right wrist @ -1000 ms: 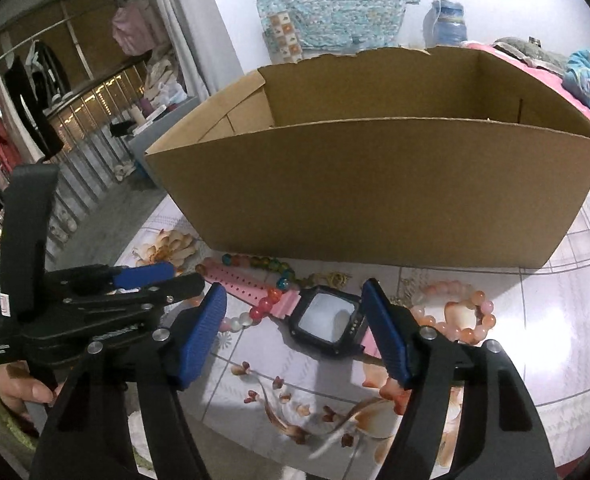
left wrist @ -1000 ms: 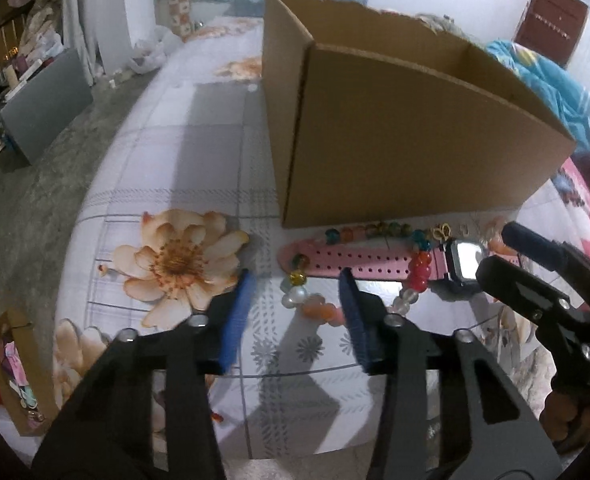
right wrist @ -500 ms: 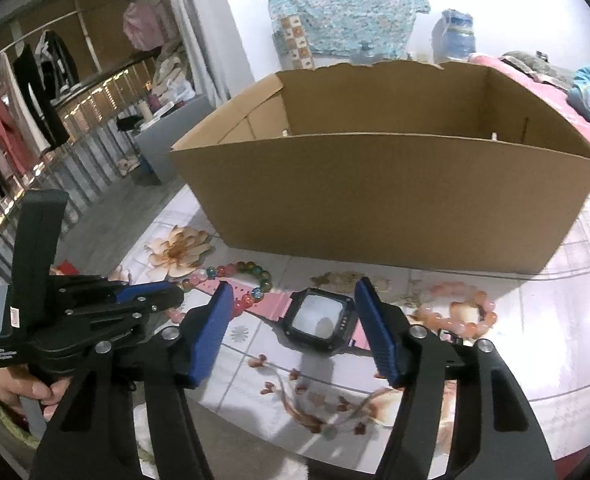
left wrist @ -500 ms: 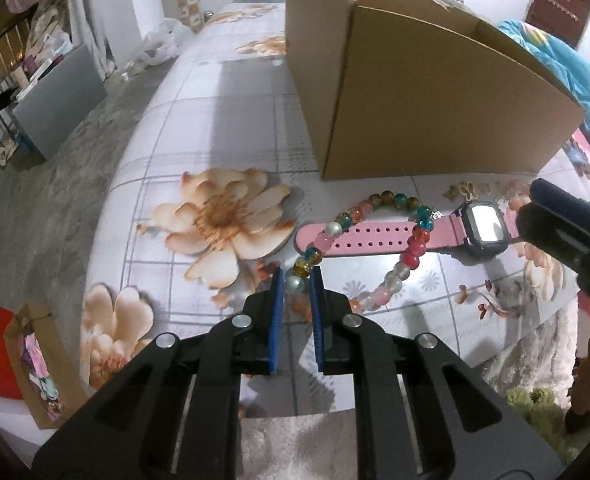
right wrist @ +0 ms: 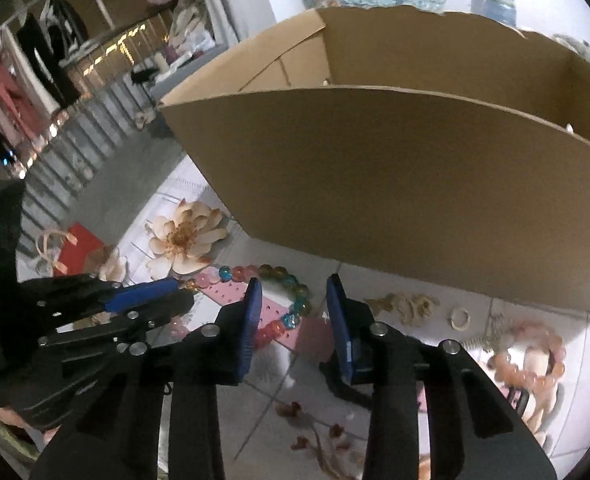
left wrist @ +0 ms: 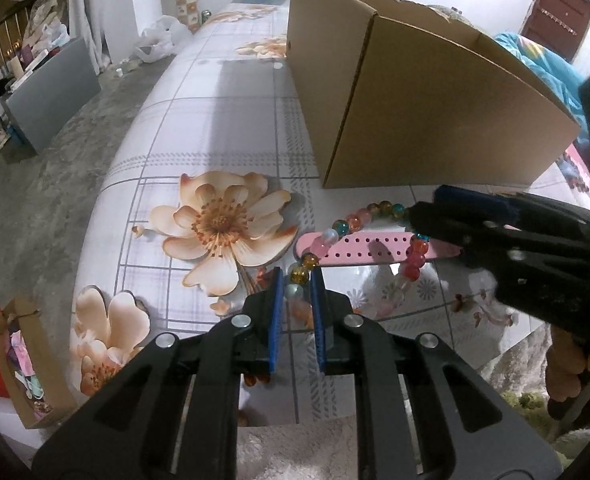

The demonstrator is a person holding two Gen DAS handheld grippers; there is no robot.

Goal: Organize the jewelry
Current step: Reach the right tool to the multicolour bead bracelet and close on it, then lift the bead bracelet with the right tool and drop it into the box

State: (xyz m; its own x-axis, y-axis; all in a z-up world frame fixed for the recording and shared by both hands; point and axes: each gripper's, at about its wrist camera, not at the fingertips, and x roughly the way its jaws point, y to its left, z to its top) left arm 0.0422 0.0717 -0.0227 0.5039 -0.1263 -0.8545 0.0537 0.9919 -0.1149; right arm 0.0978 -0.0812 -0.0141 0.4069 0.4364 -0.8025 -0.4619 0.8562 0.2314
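Note:
A multicoloured bead bracelet (left wrist: 375,212) lies looped over a pink watch strap (left wrist: 371,249) on the flowered tablecloth. My left gripper (left wrist: 297,292) is shut on the bracelet's near beads. My right gripper (right wrist: 295,312) has narrowed around the pink strap (right wrist: 275,312) close to the black watch face (right wrist: 359,364), which sits under its right finger; whether the pads touch the strap I cannot tell. The bracelet also shows in the right wrist view (right wrist: 291,292). The open cardboard box (left wrist: 415,92) stands just behind the jewelry.
A peach bead bracelet (right wrist: 531,356), a small ring (right wrist: 460,317) and a gold trinket (right wrist: 403,306) lie to the right in front of the box (right wrist: 375,184). The table edge is close below. A red bag (right wrist: 79,248) sits on the floor to the left.
My left gripper closed on the bracelet's beads and stays shut on them. My right gripper moved forward over the watch and narrowed its fingers around the strap.

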